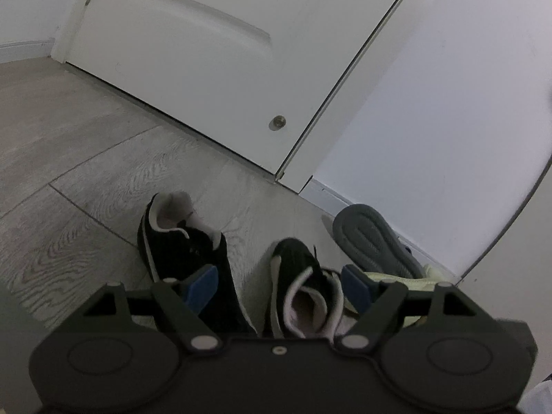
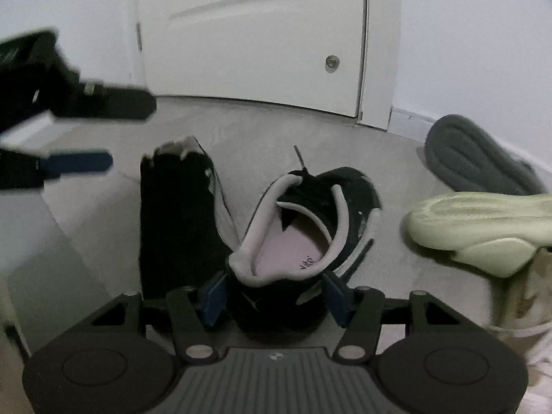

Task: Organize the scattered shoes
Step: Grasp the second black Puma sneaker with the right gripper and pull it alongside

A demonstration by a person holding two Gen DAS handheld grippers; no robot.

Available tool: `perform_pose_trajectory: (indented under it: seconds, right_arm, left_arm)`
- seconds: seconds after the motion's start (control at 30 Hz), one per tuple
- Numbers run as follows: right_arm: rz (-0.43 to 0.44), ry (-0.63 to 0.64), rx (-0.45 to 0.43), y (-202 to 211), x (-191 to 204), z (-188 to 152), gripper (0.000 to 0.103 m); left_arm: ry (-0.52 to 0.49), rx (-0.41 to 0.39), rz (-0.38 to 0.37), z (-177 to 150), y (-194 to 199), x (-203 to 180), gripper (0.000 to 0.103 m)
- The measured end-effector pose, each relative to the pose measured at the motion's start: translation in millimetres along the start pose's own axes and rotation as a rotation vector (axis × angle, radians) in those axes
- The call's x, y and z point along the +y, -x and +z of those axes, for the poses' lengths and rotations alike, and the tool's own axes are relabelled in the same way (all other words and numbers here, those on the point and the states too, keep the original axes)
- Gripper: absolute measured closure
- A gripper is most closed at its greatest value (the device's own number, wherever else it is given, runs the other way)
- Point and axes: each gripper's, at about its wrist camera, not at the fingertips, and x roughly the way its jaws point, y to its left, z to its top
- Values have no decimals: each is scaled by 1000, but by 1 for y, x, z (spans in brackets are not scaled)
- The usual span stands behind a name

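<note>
Two black sneakers with grey-white lining lie on the pale wood-grain floor. In the left wrist view one black sneaker lies left, the other sits between my open left gripper's blue pads. In the right wrist view my right gripper is open, its pads on either side of the heel of the right-hand black sneaker; I cannot tell whether they touch it. The other black sneaker lies just left. My left gripper hovers open at the upper left, blurred.
A grey shoe, sole up, leans by the baseboard. A pale yellow-green shoe lies to the right, another pale shoe below it. A white door and wall stand behind.
</note>
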Motion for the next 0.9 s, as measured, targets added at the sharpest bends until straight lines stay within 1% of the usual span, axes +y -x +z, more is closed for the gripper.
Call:
perform_pose_trajectory:
  seconds: [0.13, 0.17, 0.2, 0.23, 0.27, 0.3, 0.33, 0.4, 0.57, 0.63, 0.8, 0.9]
  right_arm:
    - [36, -56, 3, -8, -11, 9, 43]
    - [33, -65, -1, -6, -16, 9, 43]
    - [26, -57, 3, -1, -19, 6, 47]
    - [18, -39, 14, 1, -20, 3, 56]
    - [20, -31, 23, 1, -20, 1, 61]
    - [37, -13, 57, 0, -21, -4, 78]
    - [40, -11, 61, 0, -21, -5, 94]
    - [63, -5, 92, -6, -18, -9, 96]
    - [67, -7, 83, -19, -8, -3, 96]
    - [71, 5, 77, -26, -5, 1, 96]
    - [81, 15, 52, -53, 0, 18, 97]
    - [97, 20, 52, -74, 3, 34, 99]
  left_arm:
    - [25, -13, -8, 1, 2, 3, 24]
    - [26, -13, -10, 1, 1, 3, 24]
    - [25, -13, -11, 2, 1, 3, 24]
    - [19, -10, -12, 2, -1, 2, 24]
    - [13, -6, -14, 2, -2, 1, 24]
    - [6, -2, -16, 2, -3, 0, 24]
    - [-3, 2, -16, 2, -4, -1, 24]
    - [-6, 2, -18, 2, -4, -2, 24]
    - [25, 1, -17, 2, -5, 2, 24]
    - [23, -2, -16, 2, -5, 1, 24]
    - [22, -18, -16, 3, -3, -1, 24]
    - [42, -28, 7, 3, -4, 2, 24]
